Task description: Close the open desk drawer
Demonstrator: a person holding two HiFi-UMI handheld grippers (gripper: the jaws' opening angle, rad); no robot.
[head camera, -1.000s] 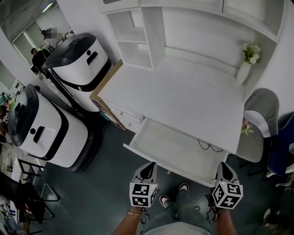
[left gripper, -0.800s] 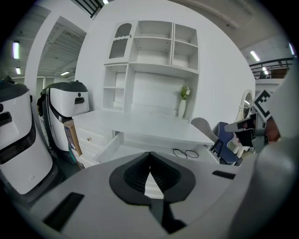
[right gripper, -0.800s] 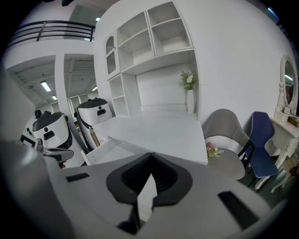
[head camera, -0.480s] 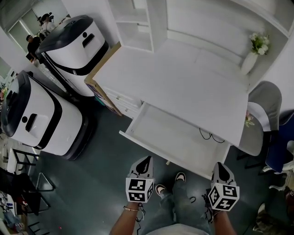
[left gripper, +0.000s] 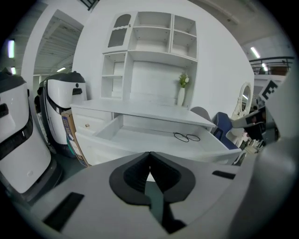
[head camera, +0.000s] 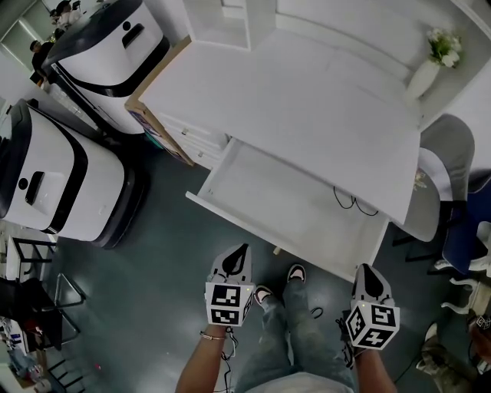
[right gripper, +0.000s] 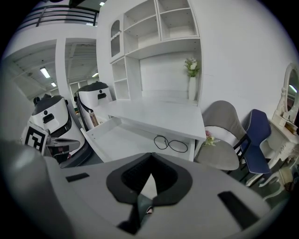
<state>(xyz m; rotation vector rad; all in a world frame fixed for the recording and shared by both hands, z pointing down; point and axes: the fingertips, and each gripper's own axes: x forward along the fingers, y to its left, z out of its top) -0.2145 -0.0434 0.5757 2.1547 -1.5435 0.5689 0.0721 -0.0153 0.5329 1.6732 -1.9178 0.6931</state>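
Dark grey floor [head camera: 169, 261] underfoot, white furniture beyond. Found the desk drawer [head camera: 268, 196] at 12 o'clock, drawn far out from under the white desk [head camera: 307, 100], with its long front rail nearest the feet. Judged nothing of the task done: wide open, untouched, the whole push left to make. Held the left gripper [head camera: 239, 255] at 7 o'clock and the right gripper [head camera: 367, 275] at 5 o'clock, both near that front rail but clear of it, both with jaws pressed together at the tips and gripping nothing. Noted a thin black cable [head camera: 353, 206] looped flat on the drawer's bottom toward its right rear corner; reckoned it low enough to ride in, though worth watching at the desk's edge. Saw only shoes [head camera: 295, 272] and bare floor between tongs and rail, so no obstacle to a straight shove. Farther out, marked a cardboard panel [head camera: 157, 123] against the desk's left end at 10 o'clock, two big white-and-black machines [head camera: 54, 176] beyond it, open shelves [head camera: 222, 19] at 11, a vase of flowers [head camera: 430, 65] at 1, and a grey chair [head camera: 453, 153] with a blue chair [head camera: 472, 230] at 2, beside the drawer's right end and not across its travel.
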